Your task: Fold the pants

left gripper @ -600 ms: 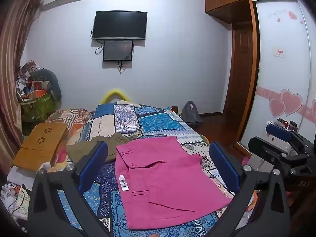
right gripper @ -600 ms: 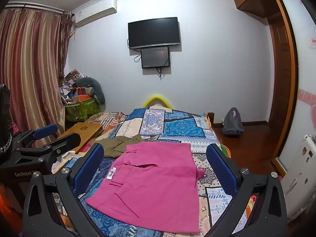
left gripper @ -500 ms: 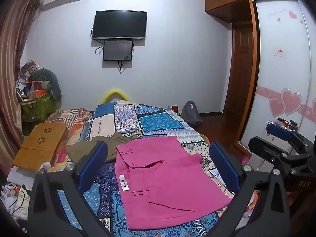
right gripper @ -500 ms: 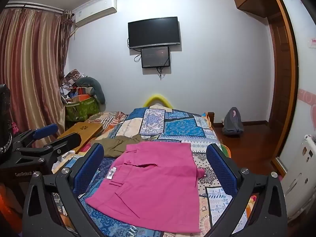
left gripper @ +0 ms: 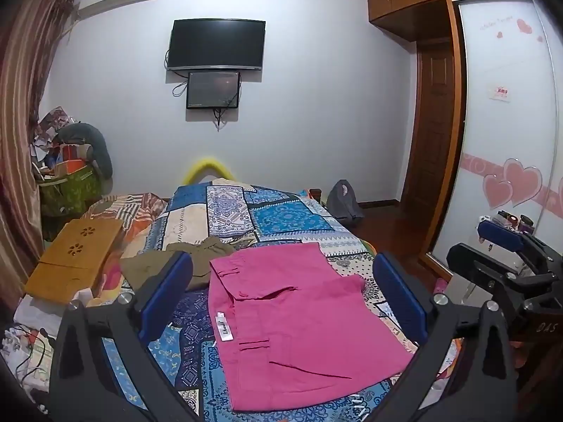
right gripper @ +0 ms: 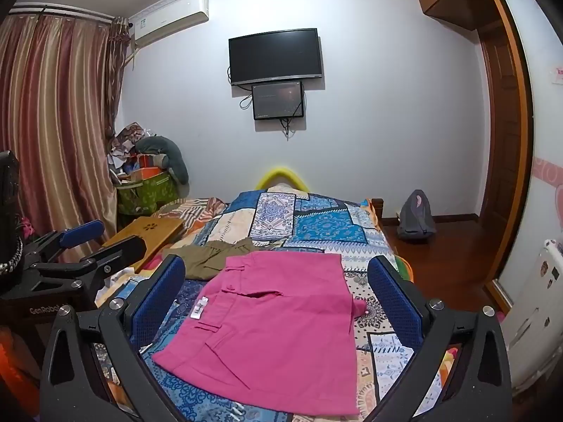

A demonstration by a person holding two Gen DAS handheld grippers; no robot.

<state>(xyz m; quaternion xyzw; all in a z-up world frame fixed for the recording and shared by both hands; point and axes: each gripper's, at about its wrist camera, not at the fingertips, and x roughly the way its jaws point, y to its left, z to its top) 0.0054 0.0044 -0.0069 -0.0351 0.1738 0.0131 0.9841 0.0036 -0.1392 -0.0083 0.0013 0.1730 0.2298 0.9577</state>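
Note:
Pink pants (left gripper: 295, 323) lie folded into a flat rectangle on the patchwork bedspread (left gripper: 281, 218), with a white label on their left side. They also show in the right wrist view (right gripper: 274, 330). My left gripper (left gripper: 281, 281) is open and empty, held above the near end of the pants. My right gripper (right gripper: 278, 281) is open and empty, also above the pants. In the left wrist view the right gripper (left gripper: 506, 256) shows at the right edge; in the right wrist view the left gripper (right gripper: 84, 246) shows at the left edge.
Olive-green clothing (left gripper: 176, 263) lies on the bed just left of the pink pants. A wooden lap table (left gripper: 74, 256) sits at the bed's left. A grey backpack (right gripper: 415, 221) stands on the floor by the door. Cluttered bins (right gripper: 147, 183) fill the far-left corner.

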